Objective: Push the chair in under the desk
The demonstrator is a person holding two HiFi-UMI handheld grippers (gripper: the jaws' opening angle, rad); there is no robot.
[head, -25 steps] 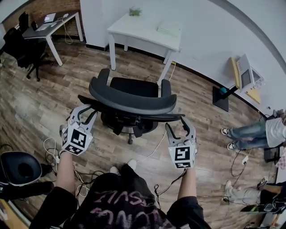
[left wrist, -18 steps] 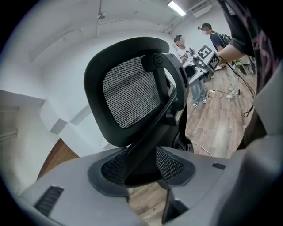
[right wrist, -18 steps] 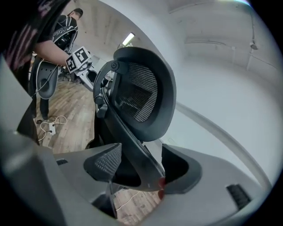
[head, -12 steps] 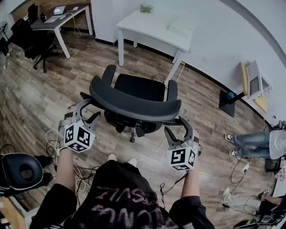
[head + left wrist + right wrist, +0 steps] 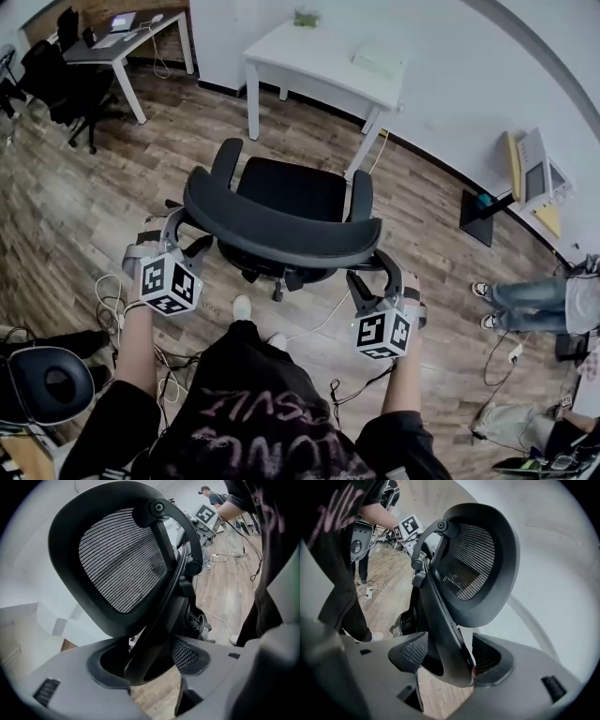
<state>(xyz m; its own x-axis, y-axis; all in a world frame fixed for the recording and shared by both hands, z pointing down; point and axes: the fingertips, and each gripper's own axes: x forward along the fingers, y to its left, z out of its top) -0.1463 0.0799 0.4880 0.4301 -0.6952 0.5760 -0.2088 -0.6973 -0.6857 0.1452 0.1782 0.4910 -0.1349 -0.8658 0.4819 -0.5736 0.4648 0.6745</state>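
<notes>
**Head view.** The office chair (image 5: 286,187) stands at the middle of the frame, on the wooden floor (image 5: 75,216). It is not yet under the white desk (image 5: 319,66), which lies beyond it at the upper centre and a little to the right. The seat faces the desk, and the curved backrest (image 5: 281,230) faces the person, with its long axis running left to right across the frame. The left gripper (image 5: 185,234) sits at the backrest's left end and the right gripper (image 5: 373,270) at its right end, so both are about equally near. I judge the push has to go up the frame and slightly right.

**Left gripper view.** The jaws have just been opening and now stand wide apart. The black frame strut (image 5: 161,616) of the backrest runs down between them. It fills most of the gap, but I see no pad pressing on it. The mesh panel (image 5: 122,564) rises above the jaws at the upper left.

**Right gripper view.** These jaws have also just been opening and now stand fully apart. They straddle the backrest's rim (image 5: 450,648), which lies close against the right-hand pad (image 5: 492,660) and well clear of the left-hand one. The mesh fills the upper right.
</notes>
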